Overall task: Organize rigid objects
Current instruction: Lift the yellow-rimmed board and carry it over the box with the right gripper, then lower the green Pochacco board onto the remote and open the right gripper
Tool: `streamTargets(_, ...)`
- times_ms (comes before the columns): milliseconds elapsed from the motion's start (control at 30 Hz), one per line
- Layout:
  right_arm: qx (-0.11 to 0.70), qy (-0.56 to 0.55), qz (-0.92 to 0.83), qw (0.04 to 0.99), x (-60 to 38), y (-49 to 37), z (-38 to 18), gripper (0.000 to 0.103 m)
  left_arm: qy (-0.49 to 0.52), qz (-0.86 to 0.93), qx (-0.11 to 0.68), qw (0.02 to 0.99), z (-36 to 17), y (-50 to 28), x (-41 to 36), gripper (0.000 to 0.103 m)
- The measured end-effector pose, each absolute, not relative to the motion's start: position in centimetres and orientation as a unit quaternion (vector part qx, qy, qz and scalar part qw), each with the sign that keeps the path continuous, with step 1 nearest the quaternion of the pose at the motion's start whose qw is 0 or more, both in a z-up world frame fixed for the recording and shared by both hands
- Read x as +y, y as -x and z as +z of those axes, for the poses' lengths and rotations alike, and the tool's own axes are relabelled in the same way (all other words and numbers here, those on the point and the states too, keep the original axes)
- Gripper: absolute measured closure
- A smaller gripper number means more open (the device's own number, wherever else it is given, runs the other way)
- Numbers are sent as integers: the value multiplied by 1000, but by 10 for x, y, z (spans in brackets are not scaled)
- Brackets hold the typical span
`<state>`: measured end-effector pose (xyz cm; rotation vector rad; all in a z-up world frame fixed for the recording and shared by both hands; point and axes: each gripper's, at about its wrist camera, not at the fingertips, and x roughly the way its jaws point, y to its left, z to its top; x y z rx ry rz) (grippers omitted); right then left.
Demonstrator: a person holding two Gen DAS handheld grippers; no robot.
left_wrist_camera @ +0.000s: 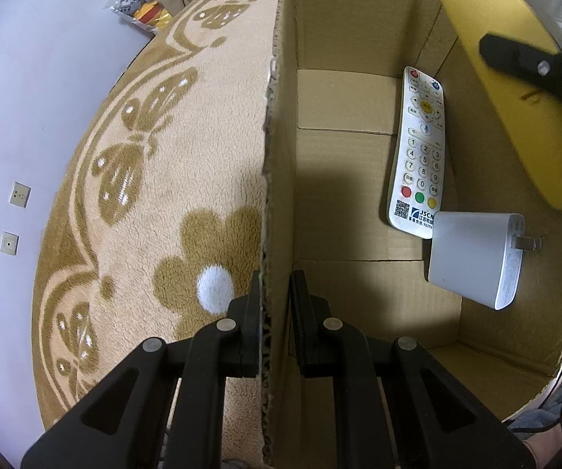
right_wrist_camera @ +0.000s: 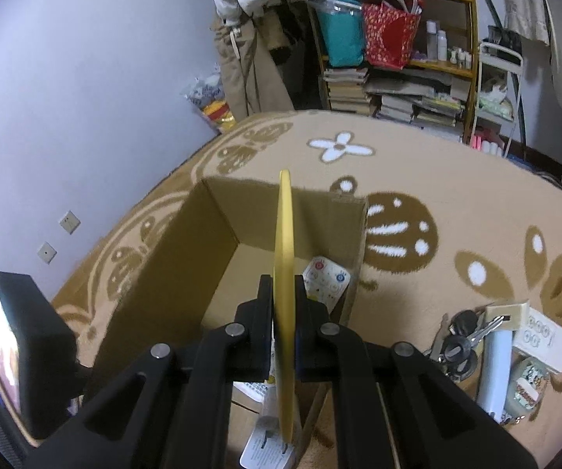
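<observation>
An open cardboard box (left_wrist_camera: 277, 125) (right_wrist_camera: 187, 250) stands on a patterned rug. My left gripper (left_wrist_camera: 275, 312) is shut on the box's left wall, one finger inside and one outside. Inside the box lie a white remote control (left_wrist_camera: 417, 152) (right_wrist_camera: 326, 279) and a white charger plug (left_wrist_camera: 476, 258) (right_wrist_camera: 267, 445). My right gripper (right_wrist_camera: 284, 324) is shut on a flat yellow plate (right_wrist_camera: 284, 273) (left_wrist_camera: 515, 90), held edge-on above the box's right side. One right finger (left_wrist_camera: 535, 66) shows against the plate in the left wrist view.
On the rug right of the box lie a bunch of keys (right_wrist_camera: 464, 336), a white tube (right_wrist_camera: 496, 371), a white card (right_wrist_camera: 543, 340) and a small round tin (right_wrist_camera: 527, 387). A wall with two sockets (left_wrist_camera: 19, 194) runs on the left. Shelves with books (right_wrist_camera: 398, 90) stand behind.
</observation>
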<state>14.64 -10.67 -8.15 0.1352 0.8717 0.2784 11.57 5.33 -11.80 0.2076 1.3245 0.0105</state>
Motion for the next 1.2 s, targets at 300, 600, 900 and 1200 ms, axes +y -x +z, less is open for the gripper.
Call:
streamTargets(300,433,-52,130,890,-103,-149,-96,93,-93,4,615,783,-118,-117,54,91)
streamTargets(600,443,-43,123,887,-97,-151,-95,92,-90,1,614,784,-116,-116,53,93)
streamTargets(900,441,-51,124,887,-103,-144,-87,77,-90,1,616,783,-118,-118,55,93)
streamTargets(1200,430,-47,134,892,-108,-135,-72,50,-91,1,615,784,-118,-117,55,92)
